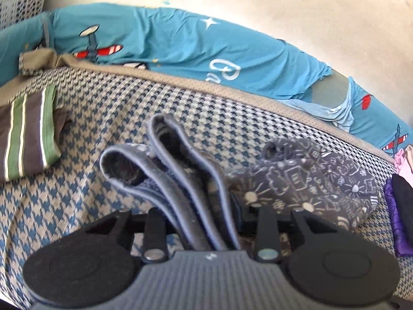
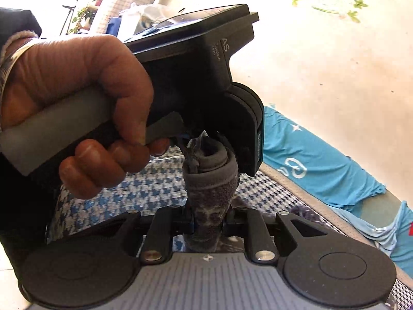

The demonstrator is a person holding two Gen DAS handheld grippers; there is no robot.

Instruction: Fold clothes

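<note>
Two wrist cameras look along hand-held claws above a bed with a blue-and-beige houndstooth cover (image 1: 108, 118). The grey printed garment (image 1: 304, 180), patterned with pale doodles, lies bunched on that cover.

In the left wrist view, the left claw (image 1: 206, 222) is clamped on the garment's grey banded edge (image 1: 180, 160), which rises from between its jaws in two upright folded loops. The rest of the garment trails away to the right of the claw, resting on the cover.

In the right wrist view, the right claw (image 2: 206, 226) is closed tight on a twisted neck of the same fabric (image 2: 209, 193). Directly beyond it, a person's left hand (image 2: 77, 103) grips the handle of the left claw, which pinches the same gathered cloth from above.

Beyond the cover's far edge hangs a turquoise sheet (image 1: 180, 41) printed with planes and stars. A green-striped folded cloth (image 1: 28, 134) lies at the cover's left side.
</note>
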